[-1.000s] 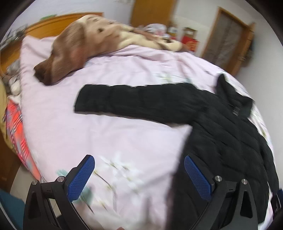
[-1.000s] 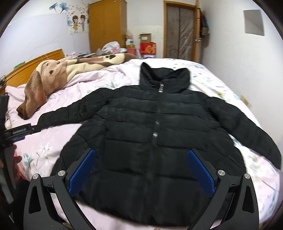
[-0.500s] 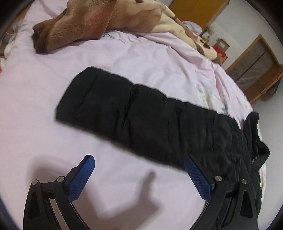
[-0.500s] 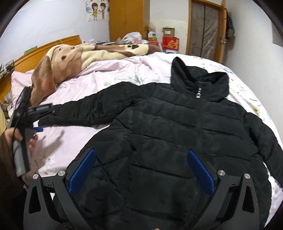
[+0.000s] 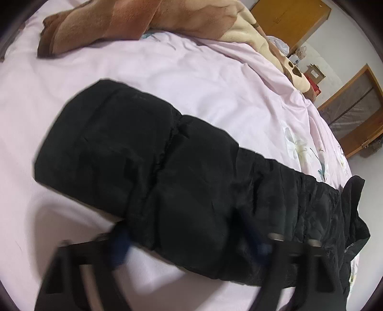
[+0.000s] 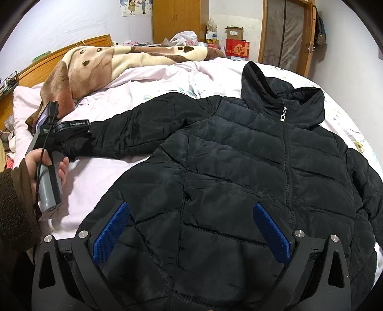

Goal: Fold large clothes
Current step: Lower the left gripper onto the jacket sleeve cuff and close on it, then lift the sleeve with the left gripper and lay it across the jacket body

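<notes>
Left gripper (image 5: pixel 191 244) closing astride the black jacket's (image 6: pixel 239 179) sleeve (image 5: pixel 143 162), not yet pinching; right gripper (image 6: pixel 191 229) spread above its front.

Jacket (image 6: pixel 239 172) lies flat on the bed (image 6: pixel 167 79), collar toward the far end. Blanket (image 6: pixel 115 59) behind its outstretched sleeve (image 5: pixel 148 167); wardrobe (image 6: pixel 179 21) beyond.

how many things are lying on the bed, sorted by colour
black: 1, the jacket
brown and cream: 1, the blanket
pink: 1, the pillow
total: 3
</notes>
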The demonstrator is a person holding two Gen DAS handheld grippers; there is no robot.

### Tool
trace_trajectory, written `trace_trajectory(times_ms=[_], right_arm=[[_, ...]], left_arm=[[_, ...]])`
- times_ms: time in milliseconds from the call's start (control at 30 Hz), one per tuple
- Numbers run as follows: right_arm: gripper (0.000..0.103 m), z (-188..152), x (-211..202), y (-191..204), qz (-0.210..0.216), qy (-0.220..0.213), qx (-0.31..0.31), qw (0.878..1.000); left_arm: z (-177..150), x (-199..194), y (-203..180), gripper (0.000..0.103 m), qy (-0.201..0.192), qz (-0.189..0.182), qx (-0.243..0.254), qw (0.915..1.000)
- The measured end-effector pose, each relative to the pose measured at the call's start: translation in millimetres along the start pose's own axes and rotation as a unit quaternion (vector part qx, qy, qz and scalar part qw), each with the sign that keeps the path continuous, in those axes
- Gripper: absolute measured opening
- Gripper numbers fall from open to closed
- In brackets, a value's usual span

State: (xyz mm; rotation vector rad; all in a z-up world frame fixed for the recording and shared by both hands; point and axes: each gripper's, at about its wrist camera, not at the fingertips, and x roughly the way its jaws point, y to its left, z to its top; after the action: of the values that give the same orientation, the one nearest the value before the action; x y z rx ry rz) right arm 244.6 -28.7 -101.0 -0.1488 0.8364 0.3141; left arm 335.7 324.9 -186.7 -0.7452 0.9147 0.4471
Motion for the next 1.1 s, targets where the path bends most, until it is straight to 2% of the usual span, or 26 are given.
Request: trace_trajectory(times_ms=[67, 100, 133, 167, 267, 400, 567, 667, 733, 833, 933, 1100], right_arm=[[0.102, 0.5, -0.2, -1.1, -0.001, 0.000, 0.003, 1.000], [0.102, 1.0, -0.6, -2.0, -0.002, 0.000, 0.006, 1.000], [0.102, 1.6, -1.1, -2.8, -0.002, 0.000, 0.008, 1.000], [0.102, 1.6, -1.8, -3.5, -0.002, -0.001, 0.009, 1.000], [0.102, 4.0, -3.7, -4.6, -0.004, -0.002, 0.009, 1.000], [0.102, 9.3, -9.9, -9.6, -0.005, -0.010, 0.014, 1.000], [0.102, 17.5, -17.8, -21.2, -0.010, -0.021, 0.030, 0.999], [0.102, 21.9, -25.4, -30.4, -0.015, -0.032, 0.039, 0.999], [0.102, 24.7, -31.2, -38.6, -0.021, -0.040, 0.046, 0.998], [0.102, 27.4, -38.8, -52.0, -0.028, -0.049, 0.058, 0.997], [0.102, 28.5, -45.0, -69.0, -0.040, -0.057, 0.071, 0.995], [0.102, 26.9, -54.4, -99.5, -0.063, -0.065, 0.098, 0.991]], left_arm=[[1.0, -5.3, -4.1, 0.044, -0.009, 0.004, 0.015, 0.9998], [1.2, -9.9, -6.4, 0.040, -0.019, 0.006, 0.022, 0.9996], [1.3, -15.4, -10.3, 0.031, -0.030, 0.008, 0.034, 0.9989], [0.9, -19.4, -13.9, 0.025, -0.037, 0.012, 0.044, 0.9983], [0.3, -33.4, -28.0, 0.020, -0.060, 0.015, 0.071, 0.9956], [-3.7, -57.6, -56.3, 0.019, -0.099, 0.022, 0.121, 0.9874], [-12.9, -88.6, -100.5, 0.019, -0.136, -0.002, 0.191, 0.9723], [-24.4, -105.3, -133.0, 0.019, -0.154, -0.010, 0.233, 0.9603], [-33.7, -115.6, -157.0, 0.019, -0.170, -0.020, 0.265, 0.9488], [-51.0, -127.3, -194.8, 0.019, -0.181, -0.046, 0.304, 0.9342], [-68.3, -133.0, -229.0, 0.019, -0.182, -0.068, 0.332, 0.9229], [-97.0, -131.1, -279.0, 0.018, -0.164, -0.108, 0.358, 0.9128]])
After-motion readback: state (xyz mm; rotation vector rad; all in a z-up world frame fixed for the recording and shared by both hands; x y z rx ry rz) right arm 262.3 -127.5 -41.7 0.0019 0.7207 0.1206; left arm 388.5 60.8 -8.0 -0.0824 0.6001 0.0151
